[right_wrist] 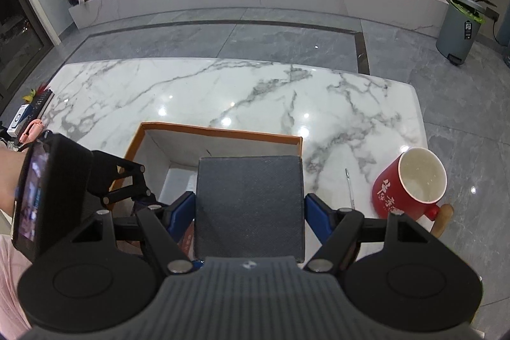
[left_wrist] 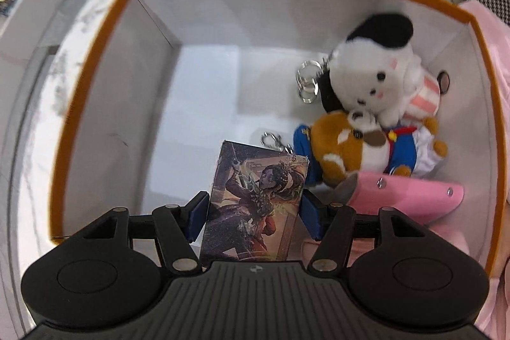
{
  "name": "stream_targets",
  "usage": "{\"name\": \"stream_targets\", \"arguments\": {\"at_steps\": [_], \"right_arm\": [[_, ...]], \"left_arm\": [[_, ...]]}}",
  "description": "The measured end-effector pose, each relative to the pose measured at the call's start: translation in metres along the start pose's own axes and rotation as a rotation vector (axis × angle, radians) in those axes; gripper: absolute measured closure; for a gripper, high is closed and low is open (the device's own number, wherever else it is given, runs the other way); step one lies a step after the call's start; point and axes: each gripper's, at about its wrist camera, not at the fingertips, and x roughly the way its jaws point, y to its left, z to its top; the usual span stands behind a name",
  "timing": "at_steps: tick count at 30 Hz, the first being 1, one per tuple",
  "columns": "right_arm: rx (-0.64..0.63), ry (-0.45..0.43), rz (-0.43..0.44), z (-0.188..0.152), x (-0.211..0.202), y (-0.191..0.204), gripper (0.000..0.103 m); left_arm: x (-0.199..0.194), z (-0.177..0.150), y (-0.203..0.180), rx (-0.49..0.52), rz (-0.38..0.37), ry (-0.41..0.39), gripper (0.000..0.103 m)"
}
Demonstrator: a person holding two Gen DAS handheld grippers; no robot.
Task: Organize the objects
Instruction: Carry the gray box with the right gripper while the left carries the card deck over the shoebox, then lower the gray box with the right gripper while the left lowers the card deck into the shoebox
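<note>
Orange-rimmed box with white inner walls is our landmark; it sits on the marble table. We have the left gripper clamped on an illustrated card pack, blue pads touching both long sides, the pack held upright over the box's near end. Inside the box, against its right wall: a white-and-black plush with key rings beside it, a brown plush in blue clothes just below and touching it, and a pink case lying nearest us under the brown one.

We have the right gripper clenched on a dark grey box, held above the orange box's right portion and covering most of its opening. Right of the orange box on the table lie a pen and, further out, a red mug tipped toward us. Left of the orange box, at the table's edge, we see a remote.
</note>
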Motion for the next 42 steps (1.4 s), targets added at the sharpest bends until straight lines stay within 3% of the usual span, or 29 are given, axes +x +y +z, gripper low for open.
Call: {"name": "stream_targets", "arguments": {"at_steps": [5,11,19,23,28,42], "right_arm": [[-0.001,0.032,0.012,0.004,0.011,0.003,0.028],[-0.023,0.065,0.012,0.005,0.024,0.012,0.028],[-0.094,0.128,0.016,-0.005,0.051,0.041,0.028],[-0.129,0.151,-0.048,-0.010,0.068,0.052,0.028],[-0.055,0.150,-0.052,-0.012,0.080,0.052,0.028],[0.095,0.171,-0.173,-0.031,0.128,0.054,0.028]], "left_arm": [[0.012,-0.005,0.002,-0.025,-0.068,0.040,0.034],[0.011,-0.011,0.010,-0.067,-0.113,0.012,0.033],[0.007,-0.018,0.011,-0.096,-0.109,-0.018,0.035],[0.006,-0.016,0.006,-0.075,-0.074,-0.011,0.034],[0.000,-0.020,0.009,-0.067,-0.081,-0.042,0.032],[-0.013,-0.028,0.010,-0.061,-0.071,-0.116,0.030]]}}
